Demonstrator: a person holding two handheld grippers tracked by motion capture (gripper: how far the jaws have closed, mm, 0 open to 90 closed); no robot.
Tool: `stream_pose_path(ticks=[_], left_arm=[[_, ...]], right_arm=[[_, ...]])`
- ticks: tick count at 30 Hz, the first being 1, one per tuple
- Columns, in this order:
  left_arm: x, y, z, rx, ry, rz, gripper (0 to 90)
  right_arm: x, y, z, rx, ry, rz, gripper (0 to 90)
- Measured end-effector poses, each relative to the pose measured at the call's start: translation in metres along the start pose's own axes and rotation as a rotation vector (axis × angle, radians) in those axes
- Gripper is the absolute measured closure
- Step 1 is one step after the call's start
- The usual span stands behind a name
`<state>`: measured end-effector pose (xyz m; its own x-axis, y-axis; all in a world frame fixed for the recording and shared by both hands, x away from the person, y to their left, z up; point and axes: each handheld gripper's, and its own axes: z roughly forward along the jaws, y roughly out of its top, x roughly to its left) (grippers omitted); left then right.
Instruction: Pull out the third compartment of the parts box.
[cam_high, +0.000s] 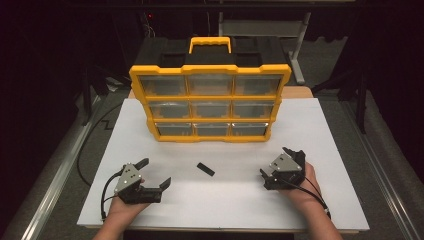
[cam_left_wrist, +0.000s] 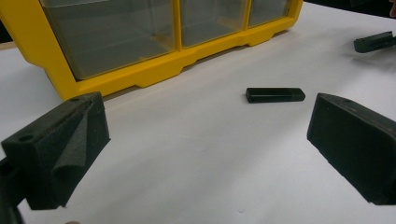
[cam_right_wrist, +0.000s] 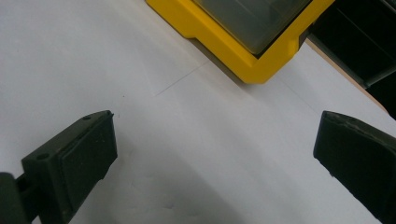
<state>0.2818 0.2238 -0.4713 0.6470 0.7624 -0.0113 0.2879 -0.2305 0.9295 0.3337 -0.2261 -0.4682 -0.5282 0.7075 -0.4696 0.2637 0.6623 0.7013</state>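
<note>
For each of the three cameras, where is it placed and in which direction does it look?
High view: above the table's near side, looking forward and down; hands, left gripper, right gripper.
Left gripper view: on that gripper, facing the black stick and yellow organizer; open jaws.
Right gripper view: facing the organizer's corner; open jaws.
Shared: the organizer.

Open tabletop (cam_high: 220, 200) — organizer (cam_high: 210, 102) behind.
</note>
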Motion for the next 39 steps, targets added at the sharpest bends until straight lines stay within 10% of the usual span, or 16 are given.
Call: stream_pose_path(ticks=[39], left_arm=[[0.000,0.000,0.000,-0.007,-0.007,0.000,0.3]], right_arm=[[0.027,0.014,-0.008,0.060,-0.157,-0.430,0.3]])
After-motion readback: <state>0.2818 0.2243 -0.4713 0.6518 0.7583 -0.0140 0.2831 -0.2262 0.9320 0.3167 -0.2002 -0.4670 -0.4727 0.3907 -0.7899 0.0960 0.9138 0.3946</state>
